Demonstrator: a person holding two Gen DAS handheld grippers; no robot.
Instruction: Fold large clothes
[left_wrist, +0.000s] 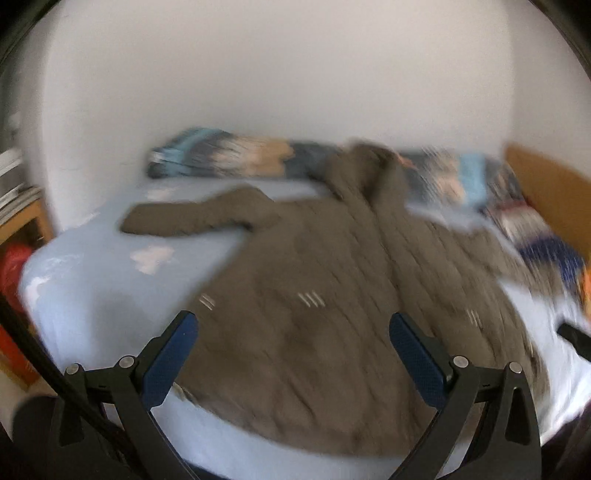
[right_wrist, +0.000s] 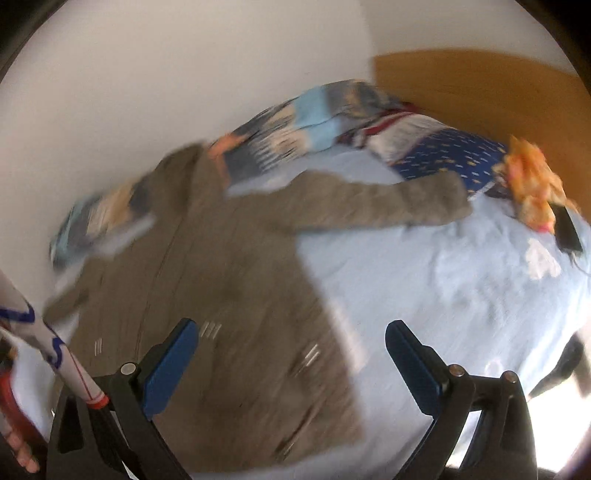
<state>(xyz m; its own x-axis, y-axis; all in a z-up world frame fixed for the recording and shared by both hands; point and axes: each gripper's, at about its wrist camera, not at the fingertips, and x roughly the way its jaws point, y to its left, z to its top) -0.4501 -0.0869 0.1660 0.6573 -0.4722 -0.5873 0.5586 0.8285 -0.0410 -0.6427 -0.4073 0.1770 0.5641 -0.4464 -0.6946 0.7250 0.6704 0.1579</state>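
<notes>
Currently one brown cardigan lies spread flat on the light-blue bed sheet. Both sleeves are out sideways: one sleeve in the left wrist view, the other sleeve in the right wrist view. Its far end touches the patterned duvet bunched along the wall. Both frames are motion-blurred, so knit detail is unreadable.

Count: one cardigan, two grippers, one duvet, one dark-blue printed pillow, one orange soft item, one dark flat object beside it (a phone, perhaps; can't confirm), one wooden headboard.

Left gripper: jaws spread wide, nothing between the blue pads. It hovers over the cardigan's near hem; contact can't be judged.

Right gripper: jaws spread wide, holding nothing. Its left finger is over the cardigan's near corner, the right one over bare sheet. Touching or not, can't tell.

A patterned sleeve and fingers show at the lower left edge of the right wrist view.
</notes>
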